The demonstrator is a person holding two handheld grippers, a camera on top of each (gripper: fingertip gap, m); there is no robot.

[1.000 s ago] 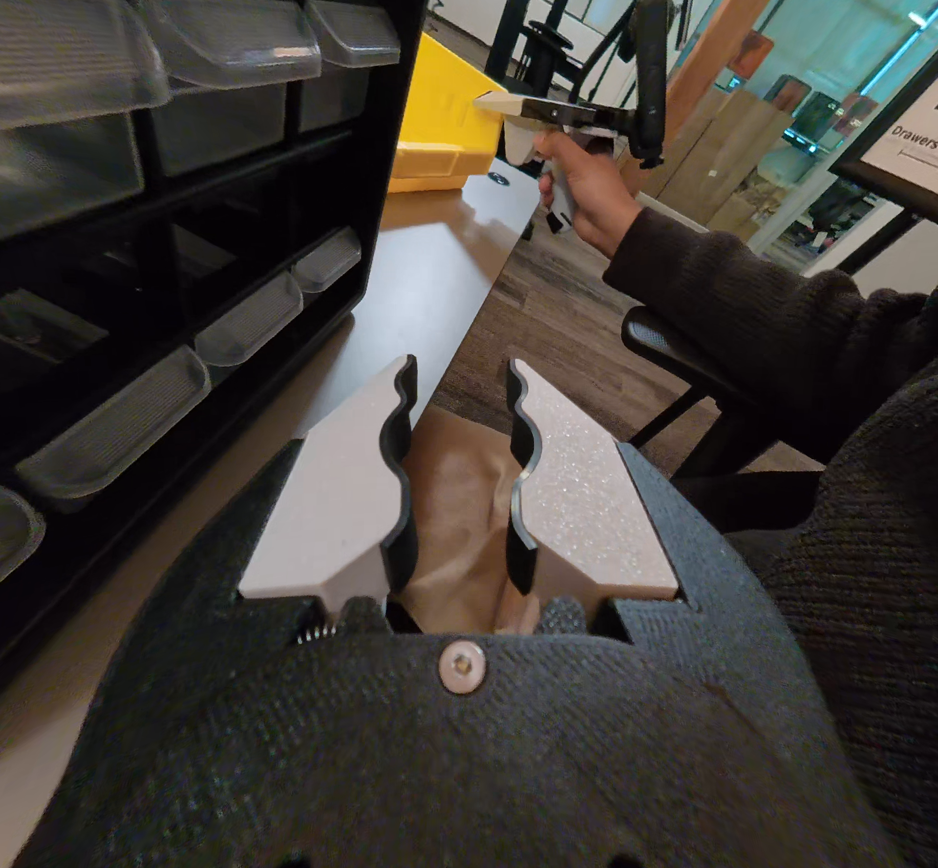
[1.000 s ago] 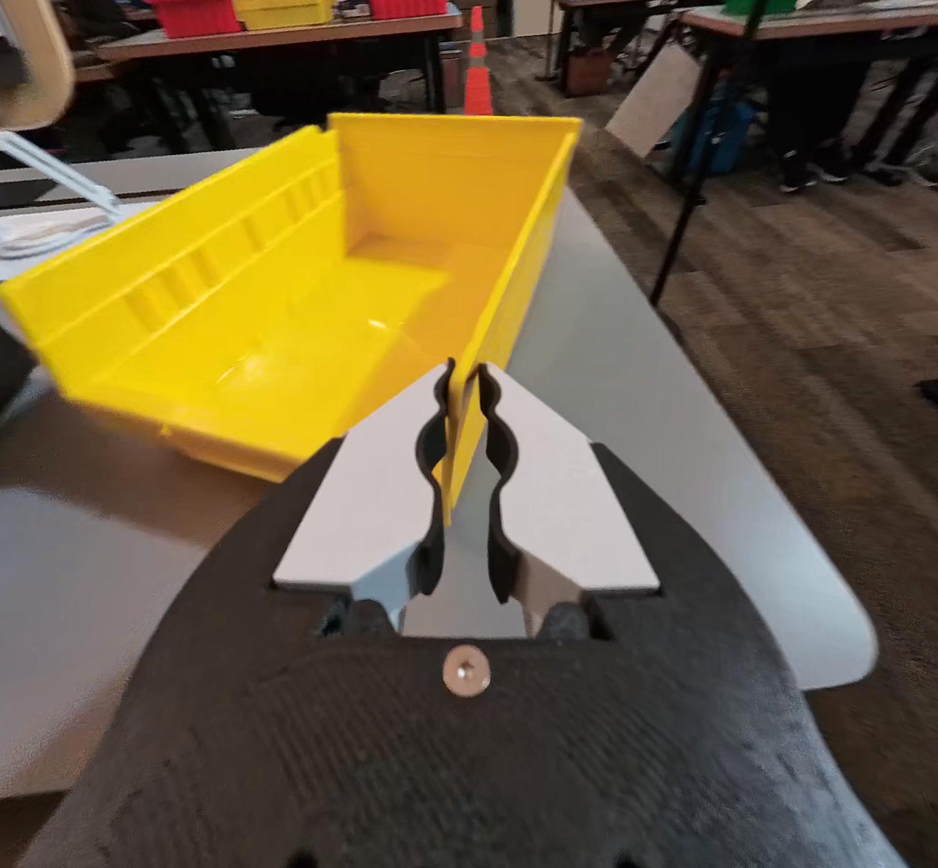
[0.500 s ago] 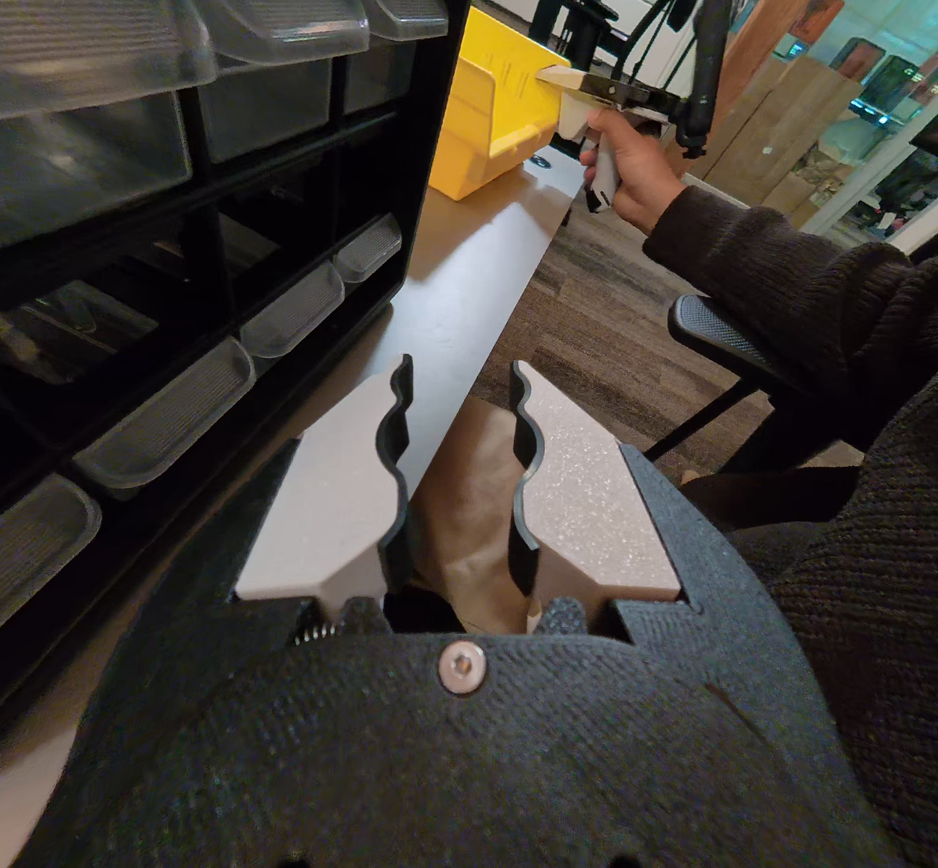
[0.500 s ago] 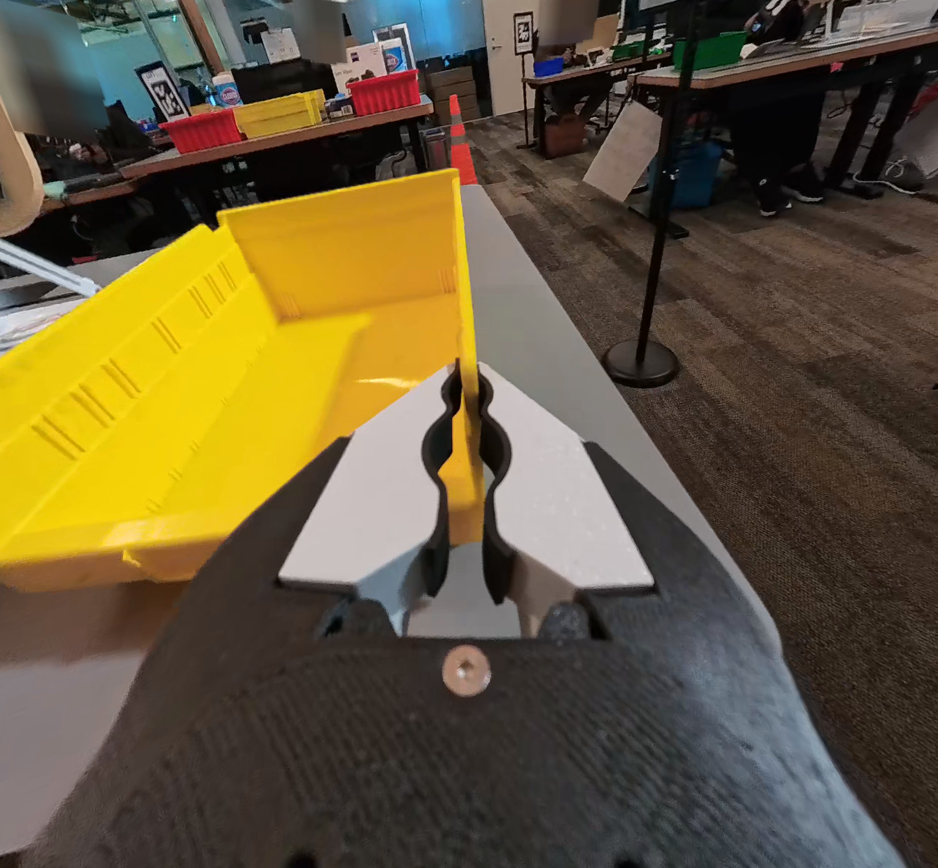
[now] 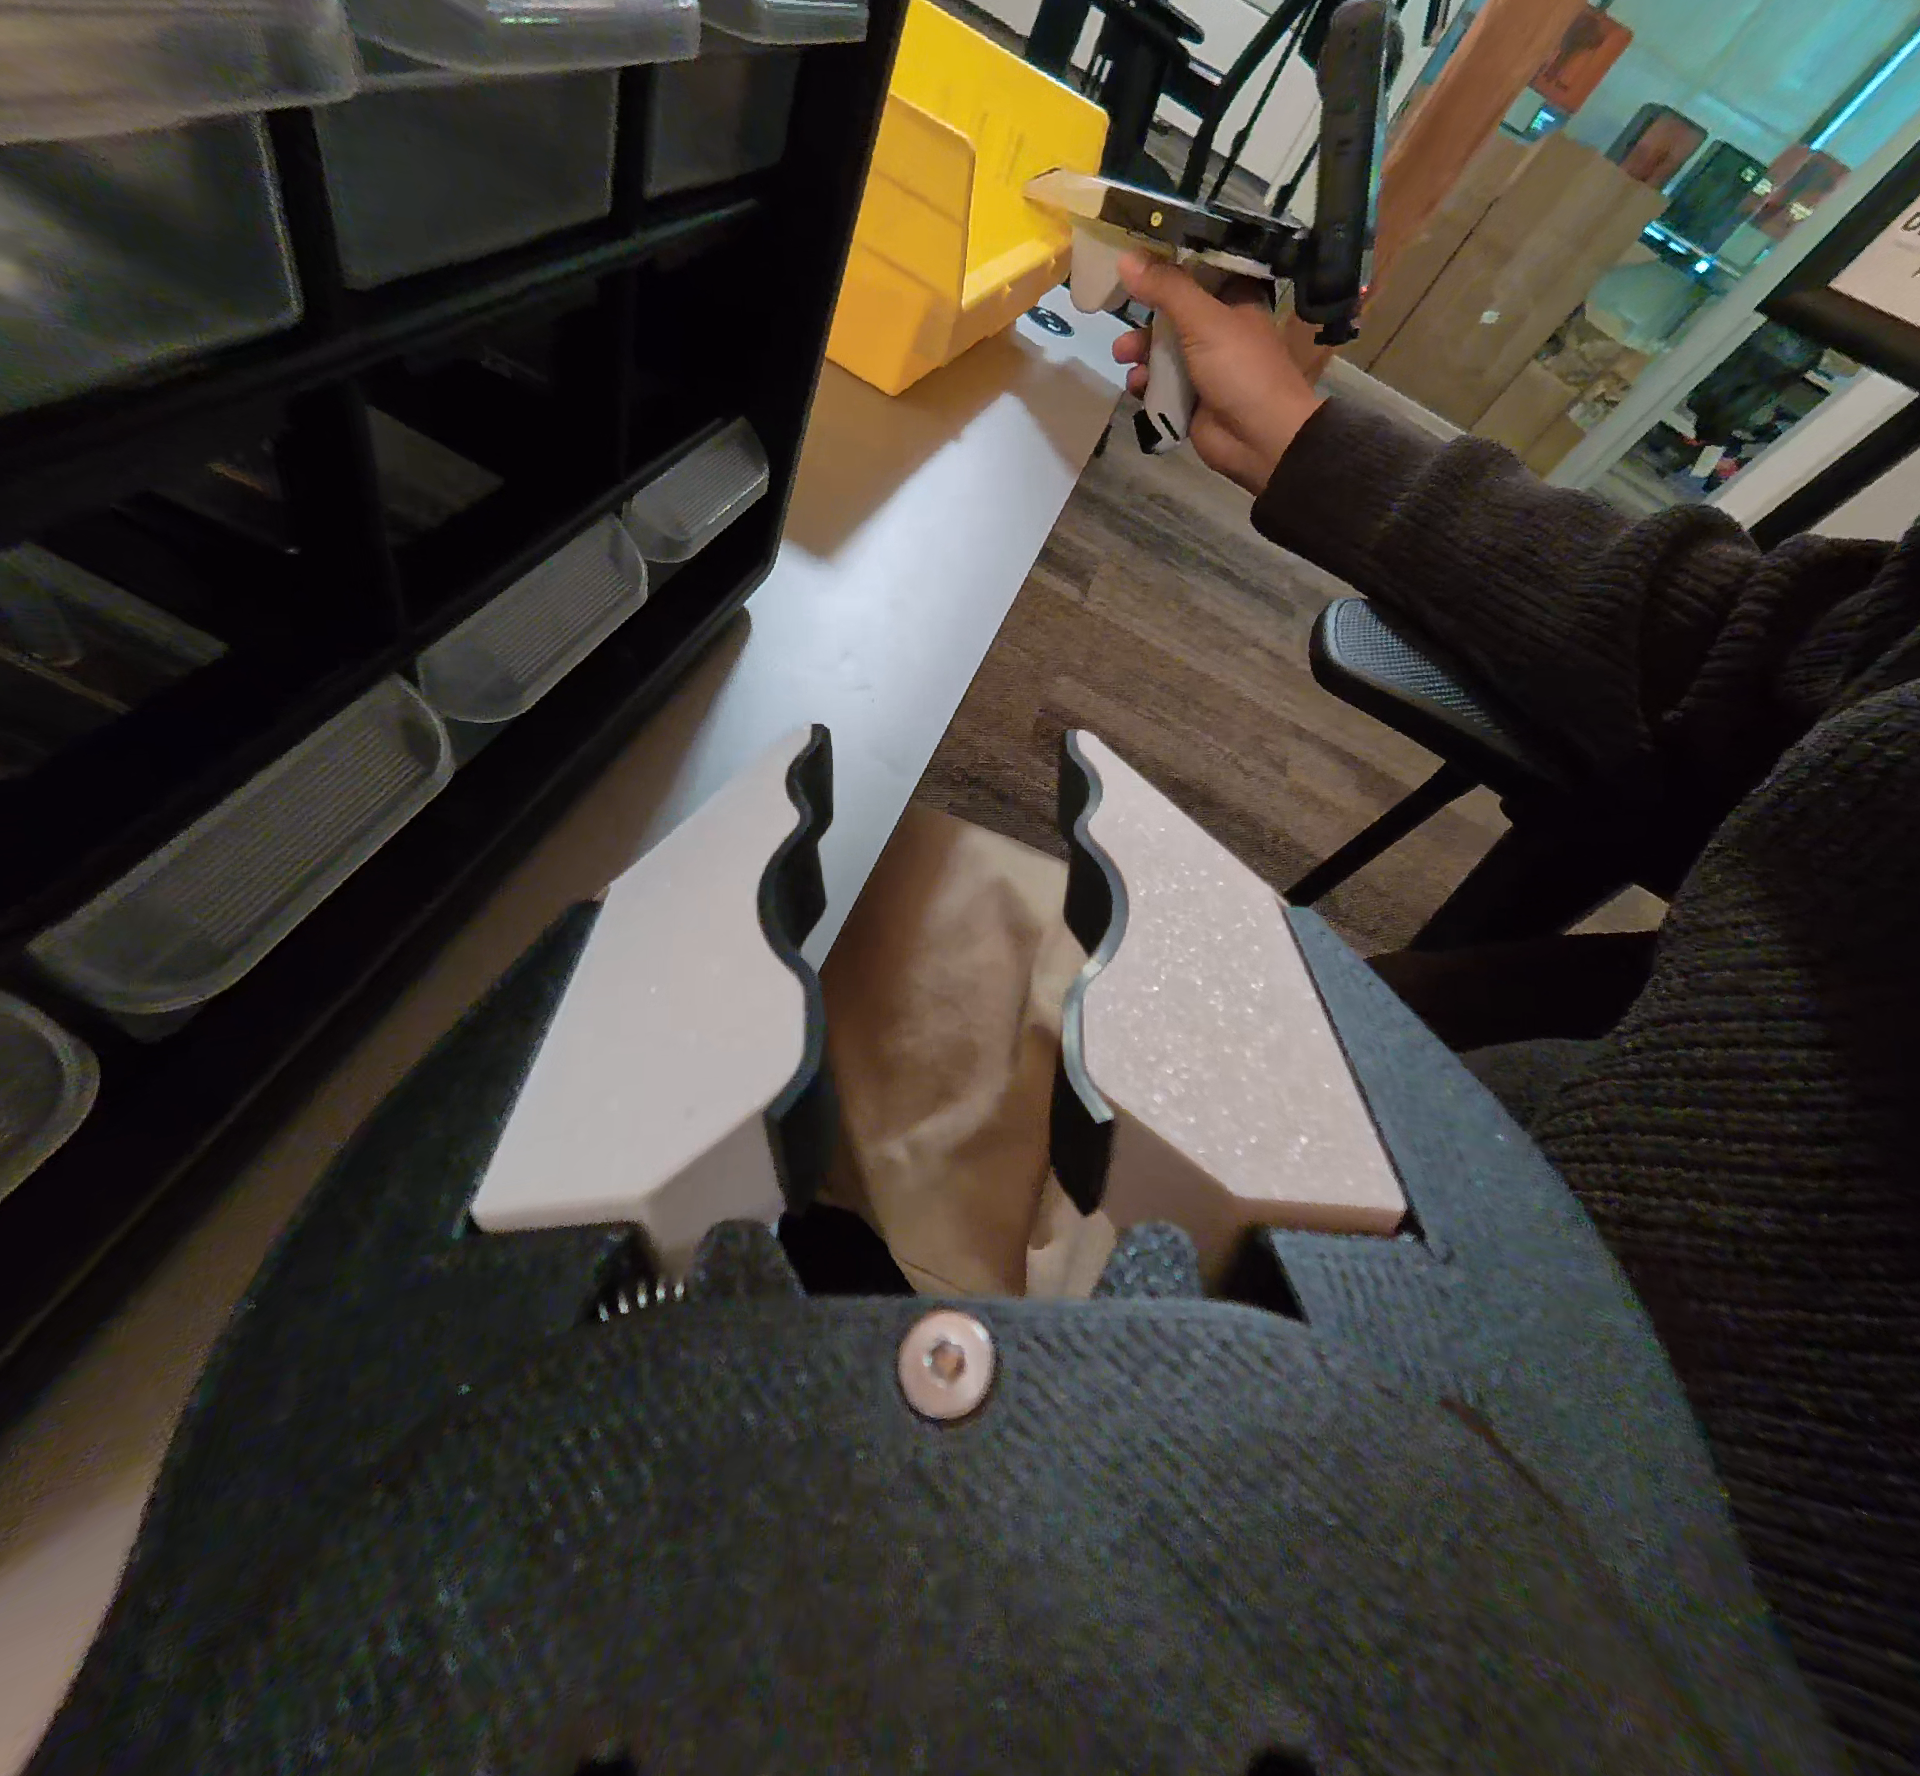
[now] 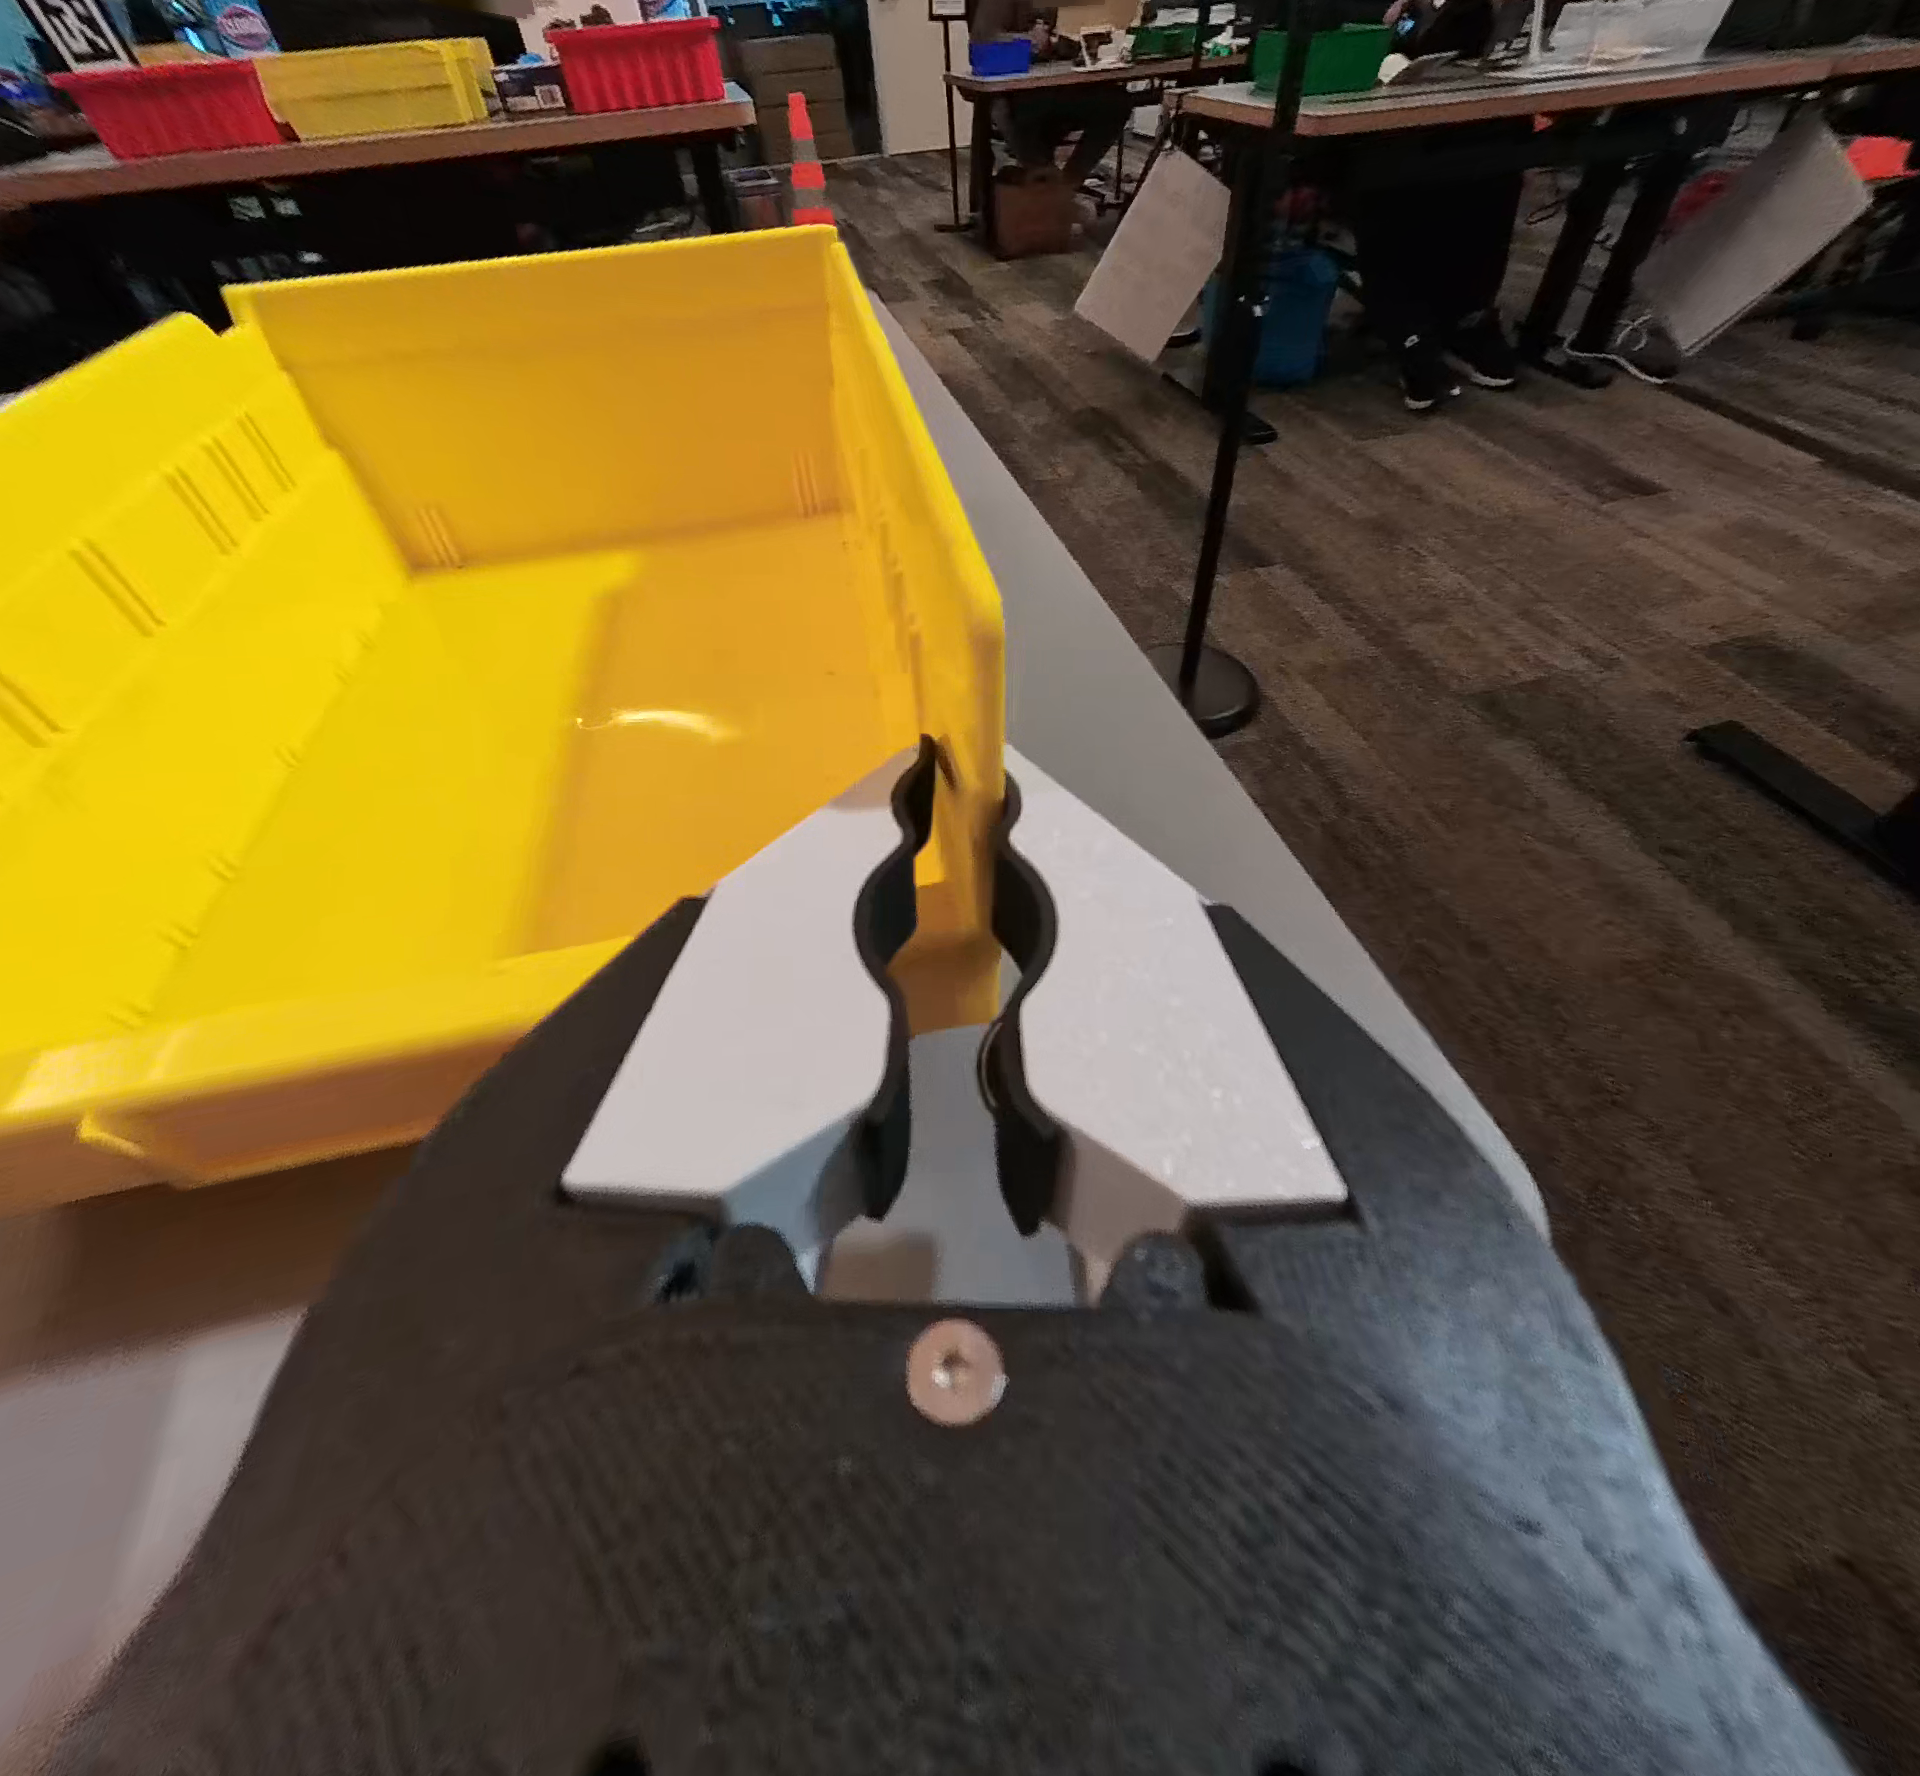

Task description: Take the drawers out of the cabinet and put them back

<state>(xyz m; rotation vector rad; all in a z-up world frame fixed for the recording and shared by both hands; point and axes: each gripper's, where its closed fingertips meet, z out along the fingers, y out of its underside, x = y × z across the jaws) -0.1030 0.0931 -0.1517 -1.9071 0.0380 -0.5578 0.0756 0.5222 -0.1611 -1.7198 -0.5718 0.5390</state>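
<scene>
A: Count?
B: Two grippers, one cabinet (image 5: 416, 324), one yellow bin (image 6: 436, 687) on the worktop (image 5: 904, 583). Cabinet is black with clear drawers (image 5: 530, 604); six drawer fronts fully seen in the left wrist view, three in an upper row, three in a lower row, more cut off at the frame edge. The row of slots between them looks dark; can't tell if drawers sit there.

A: Grippers?
B: Left gripper (image 5: 945, 770) has jaws spread, nothing between them, hovering over the worktop's near edge beside the cabinet's lower right corner. Right gripper (image 6: 961, 781) is clamped on the bin's right side wall near its front corner. The hand (image 5: 1216, 365) holding it shows in the left wrist view.

A: Contents?
B: Bin is empty, only a glare spot on its floor. Drawer contents can't be told through the frosted plastic.

A: Where's the bin?
B: Past the cabinet's right side, by the worktop's right edge, low front lip towards the camera.

A: Background?
B: Two red bins (image 6: 634, 64) and another yellow one (image 6: 374, 85) on a far table
</scene>
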